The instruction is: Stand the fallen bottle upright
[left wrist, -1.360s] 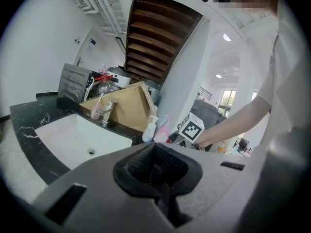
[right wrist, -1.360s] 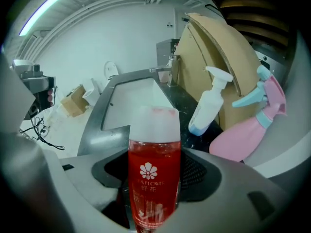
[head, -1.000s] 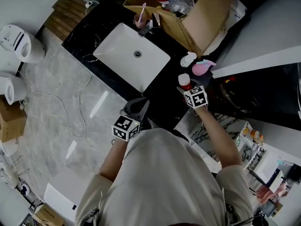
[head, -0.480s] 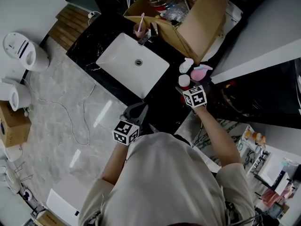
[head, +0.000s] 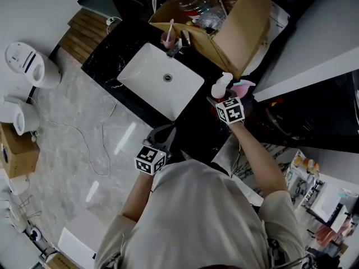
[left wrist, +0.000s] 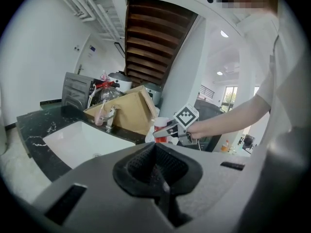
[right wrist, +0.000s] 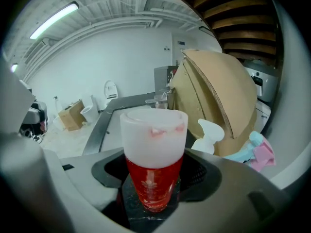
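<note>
Washroom setting: white basin [head: 145, 74] in black marble counter [head: 119, 36], toilets [head: 28, 65] beside.

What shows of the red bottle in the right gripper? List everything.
The red bottle has a see-through red body, plastic by the look of it, with a faint pale print, and a wide frosted white cap. It stands upright between the jaws of the right gripper, which are shut on its lower body. Its base seems to sit on the black veined counter, though contact is hard to confirm. A white spray bottle stands behind it to the right, apart from it.
</note>
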Demonstrator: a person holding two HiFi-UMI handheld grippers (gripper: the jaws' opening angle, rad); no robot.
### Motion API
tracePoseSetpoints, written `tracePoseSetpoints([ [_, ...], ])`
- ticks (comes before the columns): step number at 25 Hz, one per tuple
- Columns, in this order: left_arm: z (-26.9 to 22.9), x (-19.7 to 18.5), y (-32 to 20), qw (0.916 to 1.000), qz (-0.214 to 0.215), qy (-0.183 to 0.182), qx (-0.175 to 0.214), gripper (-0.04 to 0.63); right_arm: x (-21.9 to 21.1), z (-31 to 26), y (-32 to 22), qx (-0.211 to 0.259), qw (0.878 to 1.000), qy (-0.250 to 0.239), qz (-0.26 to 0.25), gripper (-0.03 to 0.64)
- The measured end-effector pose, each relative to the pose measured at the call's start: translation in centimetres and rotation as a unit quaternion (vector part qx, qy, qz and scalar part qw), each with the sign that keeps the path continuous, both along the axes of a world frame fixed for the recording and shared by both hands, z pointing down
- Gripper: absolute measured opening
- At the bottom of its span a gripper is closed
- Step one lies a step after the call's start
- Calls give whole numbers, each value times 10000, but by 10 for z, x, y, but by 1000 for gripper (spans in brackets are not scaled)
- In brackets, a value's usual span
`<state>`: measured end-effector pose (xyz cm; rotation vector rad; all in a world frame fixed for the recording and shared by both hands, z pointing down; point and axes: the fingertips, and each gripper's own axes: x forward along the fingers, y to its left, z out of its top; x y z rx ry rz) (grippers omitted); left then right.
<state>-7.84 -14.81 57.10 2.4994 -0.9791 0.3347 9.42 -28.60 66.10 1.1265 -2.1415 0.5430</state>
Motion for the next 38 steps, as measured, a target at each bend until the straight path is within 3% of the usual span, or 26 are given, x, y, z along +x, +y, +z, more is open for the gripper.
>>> tracePoseSetpoints([
  [15, 6, -8, -17, 9999, 116, -84, -92, 8, -23, -7, -24, 893, 9941, -591, 159, 304],
  [26, 13, -11, -23, 9998, 140, -82, -146, 8, -24, -1, -20, 1178, 9900, -683, 359, 305],
  [38, 9, -9, -18, 9998, 153, -16, -88, 8, -21, 3, -10, 1050, 9927, -493, 342, 307],
])
